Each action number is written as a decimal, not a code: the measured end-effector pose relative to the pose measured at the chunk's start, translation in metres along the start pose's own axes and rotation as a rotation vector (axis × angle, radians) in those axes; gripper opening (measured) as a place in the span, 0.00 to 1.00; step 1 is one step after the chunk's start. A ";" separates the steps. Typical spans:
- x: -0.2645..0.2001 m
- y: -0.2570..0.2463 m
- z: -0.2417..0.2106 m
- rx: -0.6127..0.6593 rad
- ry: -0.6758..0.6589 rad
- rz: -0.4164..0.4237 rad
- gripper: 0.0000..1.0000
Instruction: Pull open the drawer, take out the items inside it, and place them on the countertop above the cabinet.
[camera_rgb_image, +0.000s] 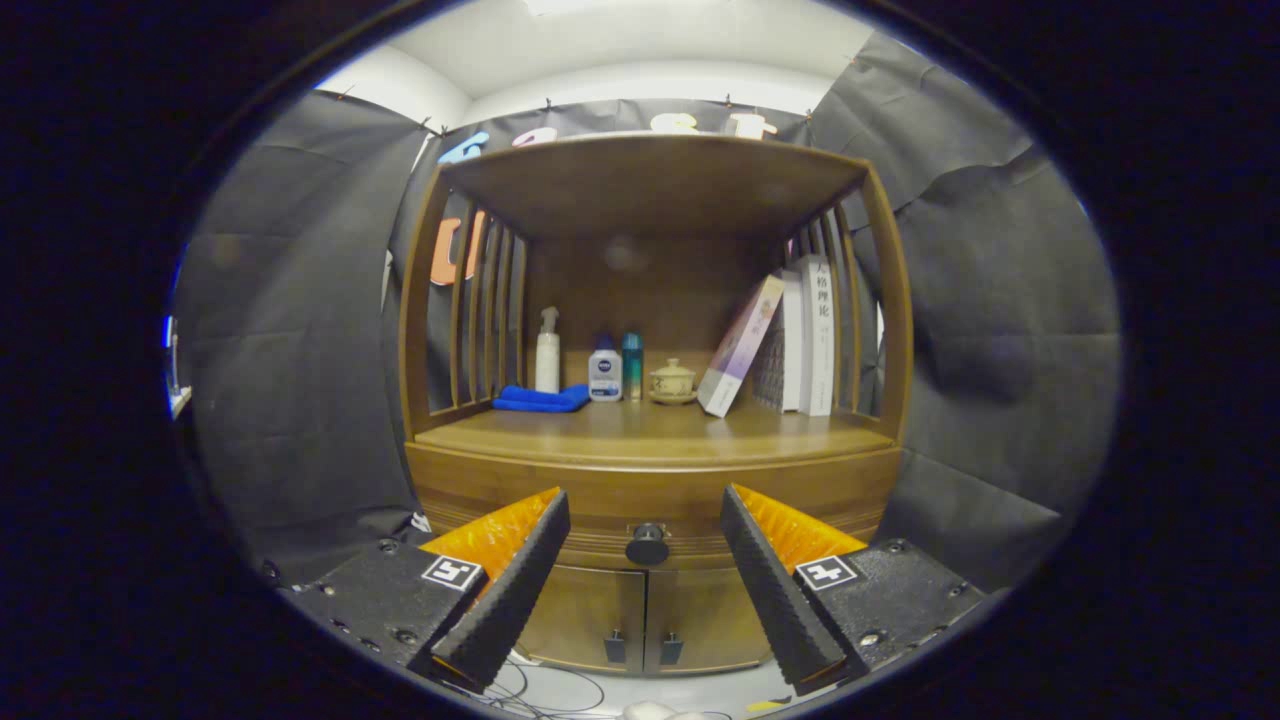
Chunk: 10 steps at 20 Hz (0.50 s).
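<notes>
The gripper has its fingers spread wide, gripping nothing, lined up on the drawer knob, which sits between them and a little beyond the tips. The drawer is fully closed, so its contents can't be seen. The step in hand looks like the approach to grab the knob. To do it well, the operator should drive straight in and keep the knob centred between the fingers. They should close only once both pads flank it, then pull level along the drawer's travel and not down toward the cabinet doors below. The countertop has bare wood at the front as a drop zone. Count on the countertop, back row: one spray bottle, one folded blue cloth, two small bottles, one lidded ceramic pot. There are roughly three books, one leaning; the exact number is hard to tell. Cabinet: one drawer knob, two door handles.
</notes>
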<state>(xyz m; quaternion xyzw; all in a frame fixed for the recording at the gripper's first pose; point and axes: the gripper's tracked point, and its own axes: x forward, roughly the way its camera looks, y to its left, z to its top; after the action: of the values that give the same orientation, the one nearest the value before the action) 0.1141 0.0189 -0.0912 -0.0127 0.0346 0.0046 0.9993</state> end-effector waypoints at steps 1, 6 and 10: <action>0.014 -0.003 -0.012 -0.003 0.014 -0.013 0.99; 0.067 -0.012 -0.058 0.007 0.075 -0.040 0.99; 0.091 -0.012 -0.077 0.009 0.104 -0.039 0.97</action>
<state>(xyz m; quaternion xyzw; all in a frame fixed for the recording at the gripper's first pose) 0.1993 0.0060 -0.1741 -0.0091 0.0862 -0.0157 0.9961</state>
